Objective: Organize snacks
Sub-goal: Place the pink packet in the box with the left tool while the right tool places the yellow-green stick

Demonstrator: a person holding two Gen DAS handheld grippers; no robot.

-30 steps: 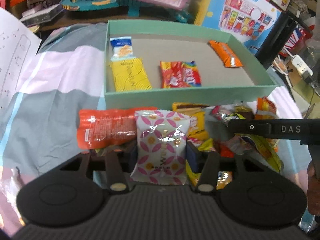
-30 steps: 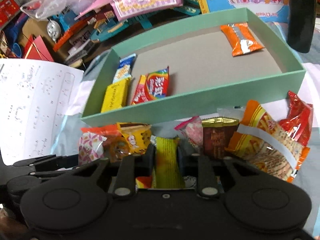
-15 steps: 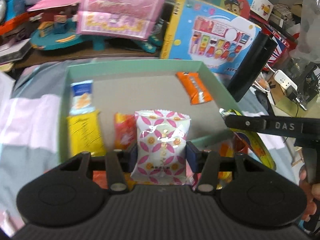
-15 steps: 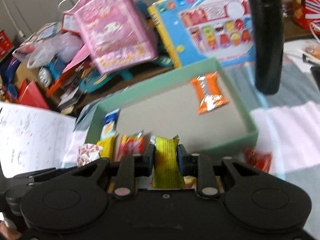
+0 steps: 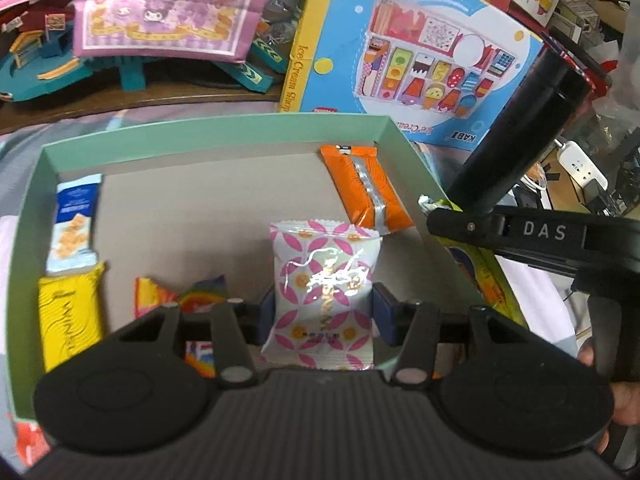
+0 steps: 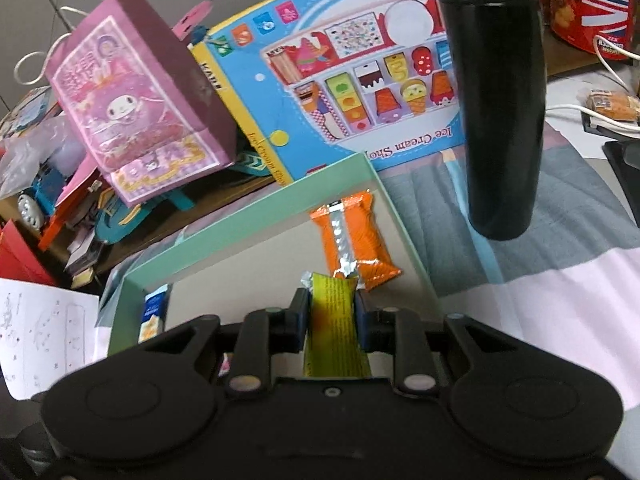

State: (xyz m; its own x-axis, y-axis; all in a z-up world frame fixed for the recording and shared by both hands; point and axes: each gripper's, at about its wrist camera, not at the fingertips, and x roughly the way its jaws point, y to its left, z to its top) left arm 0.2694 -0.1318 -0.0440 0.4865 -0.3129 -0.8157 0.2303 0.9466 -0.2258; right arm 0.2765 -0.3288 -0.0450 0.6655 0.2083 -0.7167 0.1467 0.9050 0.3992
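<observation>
Left claw (image 5: 323, 312) clamped on pink-patterned white snack packet (image 5: 323, 280), poised over mint-green box (image 5: 224, 130). Right claw (image 6: 331, 312) pinched nearly closed on thin yellow-green wrapper (image 6: 334, 322), also above box, near orange packet (image 6: 352, 236). Blue-white packet (image 5: 74, 228), yellow packet (image 5: 70, 326), rainbow candy packet (image 5: 200, 298) lay along box's left side. Risks: both claws crowded same box, could collide; release from height might drop slippery packet onto orange packet or over right wall.

tongs (image 5: 324, 312): black | blue pads (image 5: 382, 312) | "DAS" lettering | round silver screws
</observation>
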